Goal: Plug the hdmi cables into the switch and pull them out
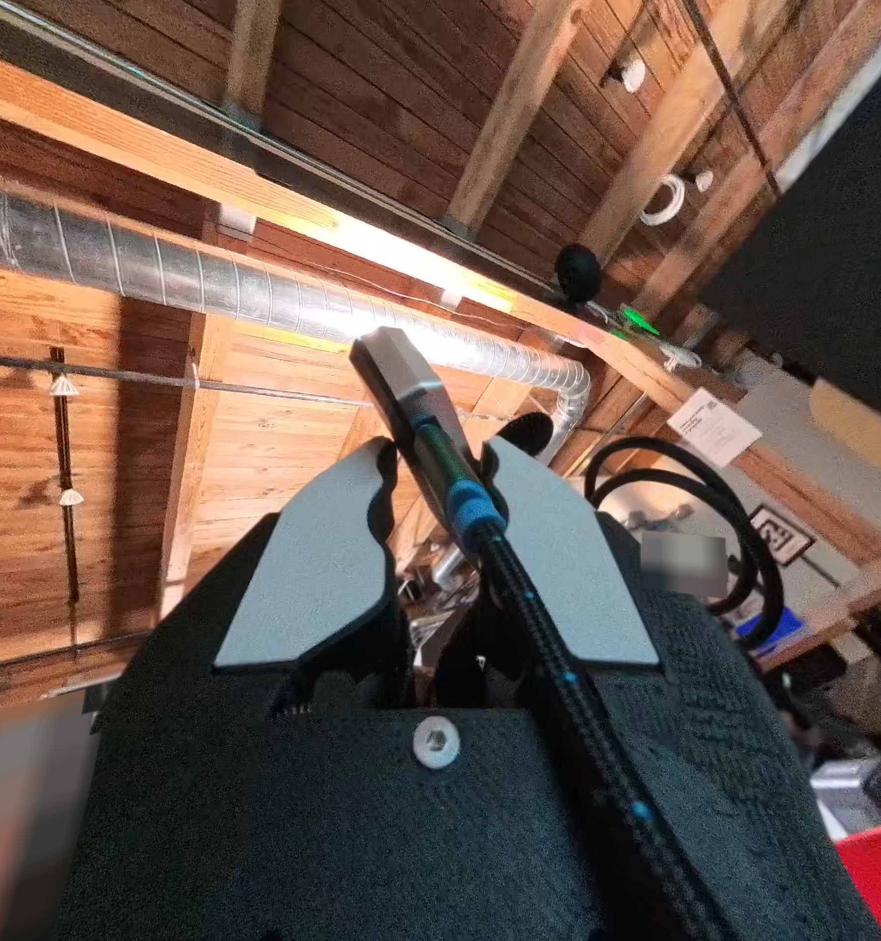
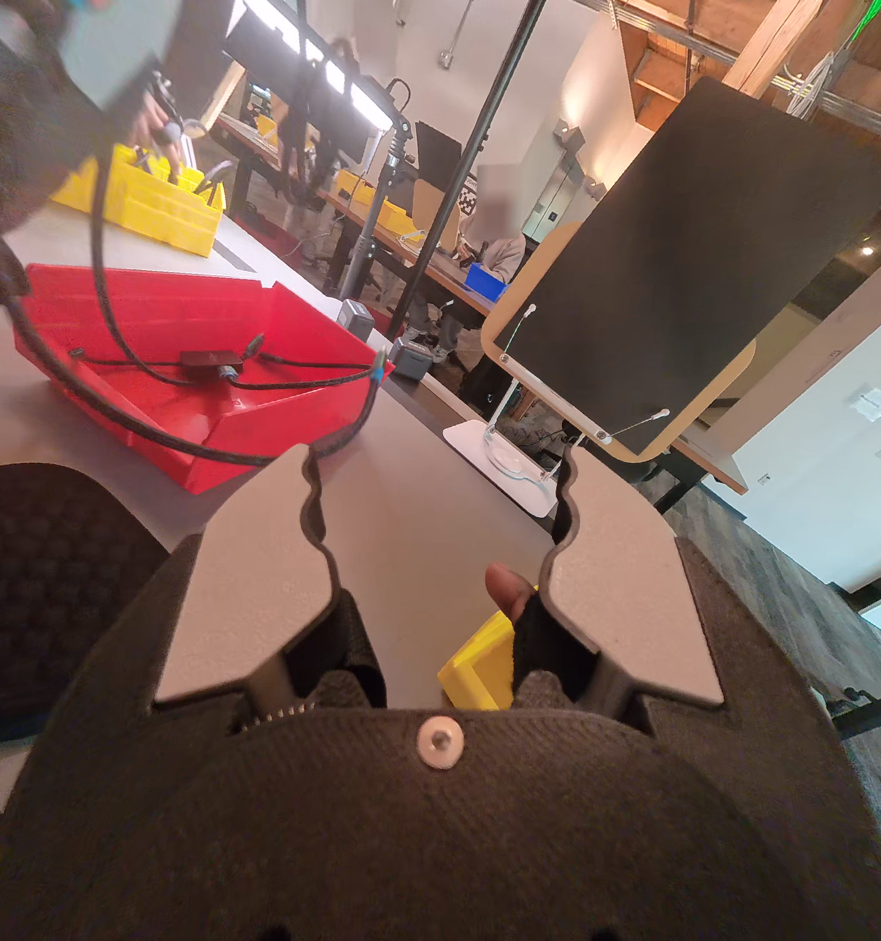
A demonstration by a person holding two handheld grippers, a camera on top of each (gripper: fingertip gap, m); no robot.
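Note:
In the left wrist view my left gripper (image 1: 435, 453) points up at the ceiling, shut on an HDMI cable plug (image 1: 410, 374). The plug is grey metal with a blue collar, and its black braided cable (image 1: 540, 606) runs back over the gripper body. In the right wrist view my right gripper (image 2: 437, 458) is open and empty above the grey table (image 2: 428, 509). The small black HDMI switch (image 2: 209, 359) lies in a red bin (image 2: 285, 422) with cables plugged into it. Another plug (image 2: 379, 364) sticks up over the bin's right edge. The left gripper (image 2: 97, 51) shows blurred at the top left.
A yellow bin (image 2: 137, 198) stands behind the red one. A black panel on a white stand (image 2: 682, 280) stands at the table's right edge. A black pad (image 2: 46, 585) lies at the left. A yellow part (image 2: 479, 672) and a thumb (image 2: 504, 585) show under my right gripper. A person sits at a far table.

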